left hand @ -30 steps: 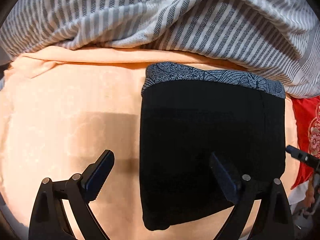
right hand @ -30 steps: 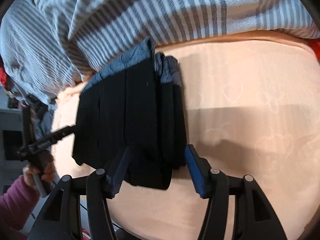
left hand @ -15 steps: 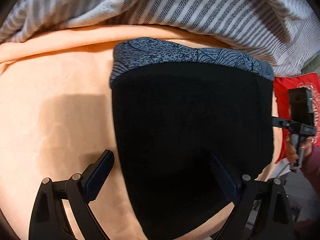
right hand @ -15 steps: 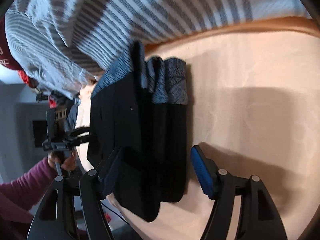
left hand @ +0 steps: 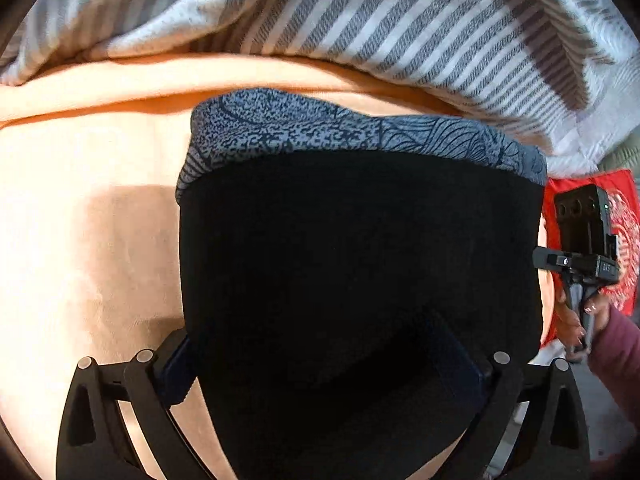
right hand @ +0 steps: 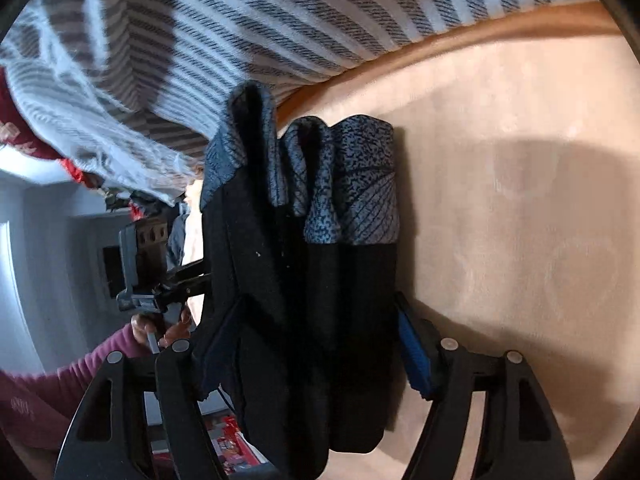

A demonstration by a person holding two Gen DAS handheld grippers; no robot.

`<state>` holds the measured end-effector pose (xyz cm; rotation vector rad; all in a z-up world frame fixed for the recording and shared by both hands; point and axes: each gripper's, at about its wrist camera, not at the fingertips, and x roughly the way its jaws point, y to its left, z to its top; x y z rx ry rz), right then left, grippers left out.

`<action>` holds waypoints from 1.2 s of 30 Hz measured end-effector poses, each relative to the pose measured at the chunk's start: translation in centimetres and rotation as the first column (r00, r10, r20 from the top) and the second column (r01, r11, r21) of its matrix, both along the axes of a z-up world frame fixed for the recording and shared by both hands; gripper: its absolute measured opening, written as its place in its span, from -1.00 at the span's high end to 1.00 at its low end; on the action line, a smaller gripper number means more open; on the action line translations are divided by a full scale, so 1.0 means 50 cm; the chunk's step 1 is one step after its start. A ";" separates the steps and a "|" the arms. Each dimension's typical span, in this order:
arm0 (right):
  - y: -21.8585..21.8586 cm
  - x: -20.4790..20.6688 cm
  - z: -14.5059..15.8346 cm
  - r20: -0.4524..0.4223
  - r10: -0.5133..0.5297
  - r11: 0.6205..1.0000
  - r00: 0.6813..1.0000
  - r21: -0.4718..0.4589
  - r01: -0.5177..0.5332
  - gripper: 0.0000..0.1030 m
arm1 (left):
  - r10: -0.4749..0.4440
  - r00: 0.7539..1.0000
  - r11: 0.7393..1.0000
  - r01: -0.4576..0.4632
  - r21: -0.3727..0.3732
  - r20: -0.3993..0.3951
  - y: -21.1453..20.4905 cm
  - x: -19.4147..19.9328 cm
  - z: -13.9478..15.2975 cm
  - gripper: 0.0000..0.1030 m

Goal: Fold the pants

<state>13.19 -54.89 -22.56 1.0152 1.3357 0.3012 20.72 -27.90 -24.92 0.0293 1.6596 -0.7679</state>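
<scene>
The folded black pants (left hand: 360, 260) with a grey-blue patterned waistband (left hand: 340, 132) lie on the peach sheet (left hand: 80, 240). My left gripper (left hand: 316, 360) is open and wide at their near edge. Its left finger (left hand: 176, 372) sits at the pants' left side, and the right finger shows dark against the black cloth. In the right wrist view the pants (right hand: 352, 300) are seen side-on as a stack of layers. My right gripper (right hand: 320, 348) straddles that stack, open. Its blue pad (right hand: 414, 356) is close beside the stack, and the other finger is partly hidden by a loose layer.
A grey-and-white striped blanket (left hand: 400, 20) is heaped along the back of the bed (right hand: 240, 20). A red patterned cloth (left hand: 624, 220) lies past the pants' right side. A hand (left hand: 576, 320) in a maroon sleeve holds the other tool; its mate (right hand: 160, 328) shows left.
Both grippers have sunk and tipped down toward the pants, which now fill more of each view. The right jaws, earlier just short of the stack, now stand on both sides of it.
</scene>
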 end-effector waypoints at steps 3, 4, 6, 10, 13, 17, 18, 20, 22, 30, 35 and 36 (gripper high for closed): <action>0.005 0.001 0.012 -0.039 -0.038 0.999 0.999 -0.028 0.037 -0.10 | 0.004 0.999 1.000 -0.004 0.010 0.054 -0.008 -0.016 0.027 -0.60; 0.007 -0.001 0.019 -0.038 -0.045 0.998 0.998 -0.035 0.044 0.02 | 0.003 0.998 1.000 -0.004 0.011 0.067 -0.009 -0.020 0.036 -0.54; 0.015 -0.005 0.036 -0.027 -0.054 0.997 0.998 -0.055 0.052 0.12 | 0.005 0.996 1.000 -0.007 0.015 0.093 -0.010 -0.030 0.052 -0.33; 0.030 -0.013 0.065 -0.004 -0.082 0.994 0.997 -0.067 0.081 0.21 | 0.035 0.992 0.999 -0.038 0.024 0.118 -0.007 -0.036 0.073 -0.18; 0.037 -0.019 0.081 0.008 -0.095 0.994 0.995 -0.053 0.095 0.23 | 0.046 0.990 0.999 -0.049 0.018 0.133 -0.022 -0.034 0.095 -0.15; 0.050 -0.035 0.112 0.022 -0.099 0.995 0.995 -0.028 0.099 0.24 | 0.031 0.988 0.999 -0.034 0.012 0.153 -0.014 -0.052 0.120 -0.15; 0.050 -0.039 0.120 0.028 -0.098 0.995 0.995 -0.026 0.099 0.24 | 0.034 0.987 0.999 -0.036 0.010 0.155 -0.026 -0.046 0.127 -0.15; 0.051 -0.050 0.139 0.038 -0.102 0.994 0.994 -0.021 0.103 0.24 | 0.041 0.986 0.999 -0.043 0.008 0.161 -0.031 -0.064 0.138 -0.15; 0.052 -0.061 0.161 0.055 -0.105 0.994 0.993 -0.009 0.106 0.25 | 0.055 0.984 0.998 -0.056 0.002 0.168 -0.034 -0.080 0.151 -0.15; 0.038 -0.124 0.207 0.067 -0.079 0.997 0.995 0.005 0.079 0.25 | 0.085 0.978 0.996 -0.089 0.015 0.190 -0.031 -0.171 0.206 -0.15; 0.049 -0.186 0.202 0.035 -0.098 0.995 0.995 0.000 0.098 0.25 | 0.060 0.984 0.997 -0.068 0.039 0.170 -0.034 -0.221 0.186 -0.15; 0.053 -0.198 0.200 0.027 -0.106 0.994 0.994 -0.004 0.106 0.25 | 0.054 0.985 0.997 -0.062 0.044 0.166 -0.034 -0.229 0.178 -0.15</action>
